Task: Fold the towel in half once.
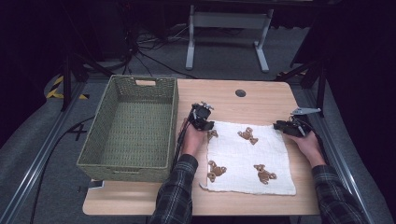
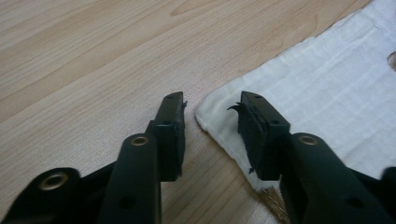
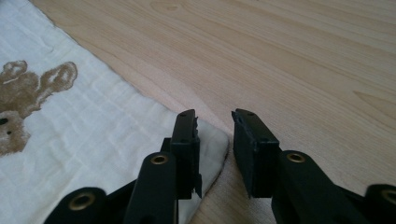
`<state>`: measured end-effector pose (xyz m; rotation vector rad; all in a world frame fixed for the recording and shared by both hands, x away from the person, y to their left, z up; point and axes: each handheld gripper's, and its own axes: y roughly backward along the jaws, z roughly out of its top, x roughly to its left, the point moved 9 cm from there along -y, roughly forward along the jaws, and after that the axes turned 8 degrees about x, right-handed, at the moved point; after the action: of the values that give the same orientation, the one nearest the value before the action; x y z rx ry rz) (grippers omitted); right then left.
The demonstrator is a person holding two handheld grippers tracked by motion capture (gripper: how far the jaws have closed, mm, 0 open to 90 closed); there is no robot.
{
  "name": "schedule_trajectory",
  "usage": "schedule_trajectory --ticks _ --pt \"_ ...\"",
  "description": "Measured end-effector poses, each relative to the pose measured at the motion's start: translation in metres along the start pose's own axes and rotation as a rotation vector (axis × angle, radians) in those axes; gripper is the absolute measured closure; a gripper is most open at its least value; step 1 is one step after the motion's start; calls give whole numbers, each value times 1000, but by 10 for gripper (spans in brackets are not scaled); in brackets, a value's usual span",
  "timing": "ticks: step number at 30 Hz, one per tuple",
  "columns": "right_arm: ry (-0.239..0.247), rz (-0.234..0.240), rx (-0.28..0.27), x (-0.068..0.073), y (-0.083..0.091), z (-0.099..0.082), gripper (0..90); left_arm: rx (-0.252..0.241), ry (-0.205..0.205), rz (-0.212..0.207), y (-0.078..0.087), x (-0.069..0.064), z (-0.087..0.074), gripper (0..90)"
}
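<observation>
A white cloth [image 1: 247,158] printed with brown bears [image 1: 247,135] lies flat on the wooden table [image 1: 261,100]. My left gripper [image 1: 204,122] is at the cloth's far left corner. In the left gripper view the left gripper [image 2: 210,105] is open, and the cloth corner [image 2: 219,112] lies on the table in the gap between its jaws, with neither pad pressing on it. My right gripper [image 1: 285,127] is at the far right corner. Seen from its own camera, the right gripper [image 3: 215,121] is open; one jaw is over the cloth [image 3: 93,130], the other over bare wood.
A deep green woven basket [image 1: 173,121] stands left of the cloth, close to my left hand. A round cable hole [image 1: 240,93] sits near the table's far edge. A table frame and cables are on the floor beyond.
</observation>
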<state>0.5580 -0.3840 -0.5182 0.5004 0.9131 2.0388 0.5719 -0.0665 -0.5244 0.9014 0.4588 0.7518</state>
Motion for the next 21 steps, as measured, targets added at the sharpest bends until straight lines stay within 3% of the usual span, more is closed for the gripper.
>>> schedule_trajectory --ticks 5,7,14,21 --pt "-14 18 1 0 1 -1 828 2 2 -34 0 -4 0 818" --pt "-20 25 4 0 1 -1 842 3 2 -40 0 -4 0 849" --pt "-17 39 -7 2 8 1 868 -22 7 -32 9 -5 4 864" --pt "15 38 -46 9 27 7 871 -59 9 -17 34 -11 6 864"
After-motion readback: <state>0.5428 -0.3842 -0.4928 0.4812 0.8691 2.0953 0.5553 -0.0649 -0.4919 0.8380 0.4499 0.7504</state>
